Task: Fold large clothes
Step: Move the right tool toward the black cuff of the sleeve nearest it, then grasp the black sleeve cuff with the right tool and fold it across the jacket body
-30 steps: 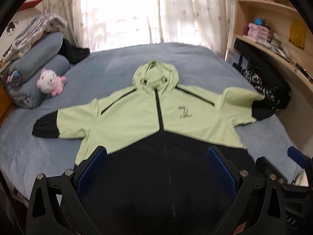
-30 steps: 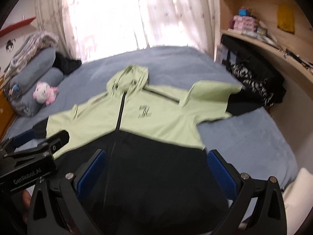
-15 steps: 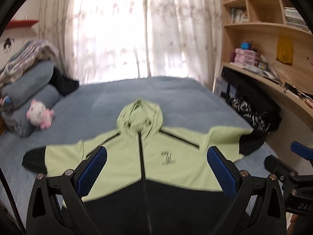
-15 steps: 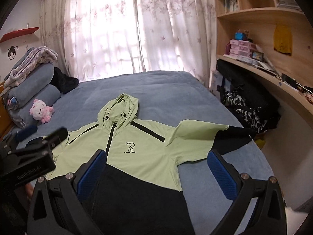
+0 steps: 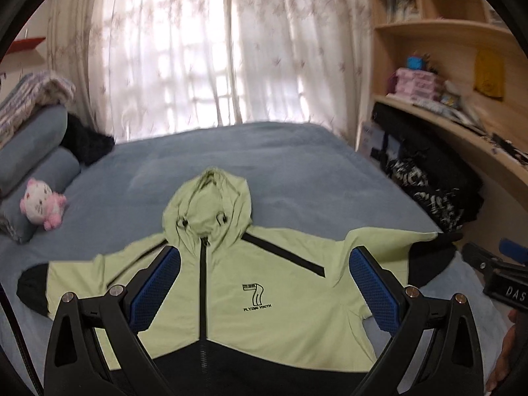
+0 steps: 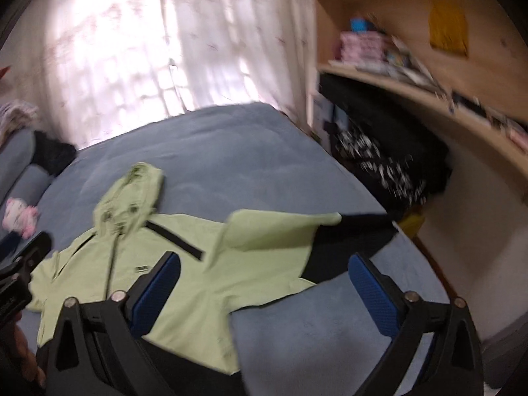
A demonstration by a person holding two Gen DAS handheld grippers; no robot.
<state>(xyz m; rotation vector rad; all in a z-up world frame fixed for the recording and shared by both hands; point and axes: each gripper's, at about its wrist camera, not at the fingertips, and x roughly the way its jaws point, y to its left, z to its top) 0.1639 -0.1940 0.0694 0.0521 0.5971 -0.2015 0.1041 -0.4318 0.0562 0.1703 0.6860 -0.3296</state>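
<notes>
Left claw [image 5: 264,292] hung released over the jacket's [image 5: 264,283] chest, nothing between its blue pads [image 5: 155,283]. Right claw [image 6: 264,292] wide too, jaws just starting to close, empty; only jacket and bed [image 6: 231,151] lay far below the gap.

Jacket lay face up, zipped, spread flat on the bed, hood [image 5: 208,204] toward the curtain [image 5: 198,49], both sleeves out to the sides; right sleeve [image 6: 297,227] with a raised crease, its black cuff near the bed's edge.

Change since a second ago: both views had pulled back from the black hem, so the hood and sleeves now filled the frame. Right view swung toward the right sleeve, blurred.

Reading: spreading looked finished, no fold made yet. The right sleeve seemed the likely first grab.
</notes>
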